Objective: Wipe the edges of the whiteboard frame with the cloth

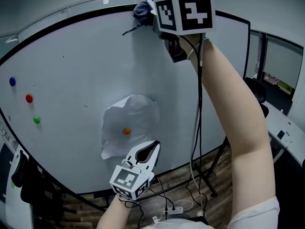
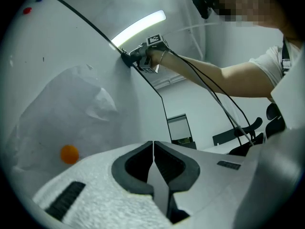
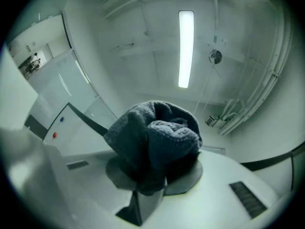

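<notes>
A big whiteboard [image 1: 71, 80] with a thin black frame [image 1: 57, 23] fills the head view. My right gripper [image 1: 151, 6] is raised to the top edge of that frame, shut on a bunched dark blue-grey cloth [image 1: 147, 4] that touches the frame. The right gripper view shows the cloth [image 3: 155, 137] bulging out between the jaws of the right gripper [image 3: 152, 175]. Low in front of the board, my left gripper [image 1: 151, 149] is shut with nothing in it. Its jaws meet in the left gripper view [image 2: 153, 149], where the cloth [image 2: 127, 58] shows on the frame.
A crumpled white sheet [image 1: 128, 125] hangs on the board under an orange magnet [image 1: 126, 131]. Blue [image 1: 12, 81], red [image 1: 29, 98] and green [image 1: 36, 119] magnets sit at the left. Cables [image 1: 198, 128] trail from my right arm. The board's stand legs [image 1: 205, 175] rest on a wooden floor.
</notes>
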Motion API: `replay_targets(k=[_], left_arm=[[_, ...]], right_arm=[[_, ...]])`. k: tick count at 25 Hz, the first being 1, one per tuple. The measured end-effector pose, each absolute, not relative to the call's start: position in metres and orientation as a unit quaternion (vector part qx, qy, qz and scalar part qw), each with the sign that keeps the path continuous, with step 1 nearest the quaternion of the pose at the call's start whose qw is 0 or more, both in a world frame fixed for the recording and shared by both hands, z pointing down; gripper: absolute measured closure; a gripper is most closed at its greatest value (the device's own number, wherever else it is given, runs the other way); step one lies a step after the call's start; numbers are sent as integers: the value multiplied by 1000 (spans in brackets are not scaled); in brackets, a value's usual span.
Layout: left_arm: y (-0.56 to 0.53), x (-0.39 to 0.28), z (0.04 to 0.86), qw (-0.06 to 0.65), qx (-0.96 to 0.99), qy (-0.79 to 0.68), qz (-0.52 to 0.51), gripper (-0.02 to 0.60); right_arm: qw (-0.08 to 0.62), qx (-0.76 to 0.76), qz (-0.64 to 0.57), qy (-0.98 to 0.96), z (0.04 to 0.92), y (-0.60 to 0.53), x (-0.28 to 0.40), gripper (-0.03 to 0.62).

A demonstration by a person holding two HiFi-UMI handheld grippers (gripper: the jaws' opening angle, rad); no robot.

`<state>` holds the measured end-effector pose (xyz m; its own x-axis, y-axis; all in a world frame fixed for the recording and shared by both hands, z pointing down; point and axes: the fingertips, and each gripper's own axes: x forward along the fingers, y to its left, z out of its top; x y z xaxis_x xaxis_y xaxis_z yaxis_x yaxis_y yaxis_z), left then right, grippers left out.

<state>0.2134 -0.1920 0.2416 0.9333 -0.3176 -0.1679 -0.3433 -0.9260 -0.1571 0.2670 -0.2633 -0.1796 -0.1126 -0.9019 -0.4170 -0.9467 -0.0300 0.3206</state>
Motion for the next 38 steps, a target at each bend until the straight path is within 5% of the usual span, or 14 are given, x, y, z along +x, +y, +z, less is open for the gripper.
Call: replay_targets(k=[27, 38], left_arm=[[-180, 450, 207, 161, -954, 240, 77, 557], [-188, 526, 214, 128, -956, 250, 85, 557]], right_arm=[[67, -630, 311, 708, -190, -228, 503, 522], [68, -641, 319, 695, -196, -215, 606, 522]])
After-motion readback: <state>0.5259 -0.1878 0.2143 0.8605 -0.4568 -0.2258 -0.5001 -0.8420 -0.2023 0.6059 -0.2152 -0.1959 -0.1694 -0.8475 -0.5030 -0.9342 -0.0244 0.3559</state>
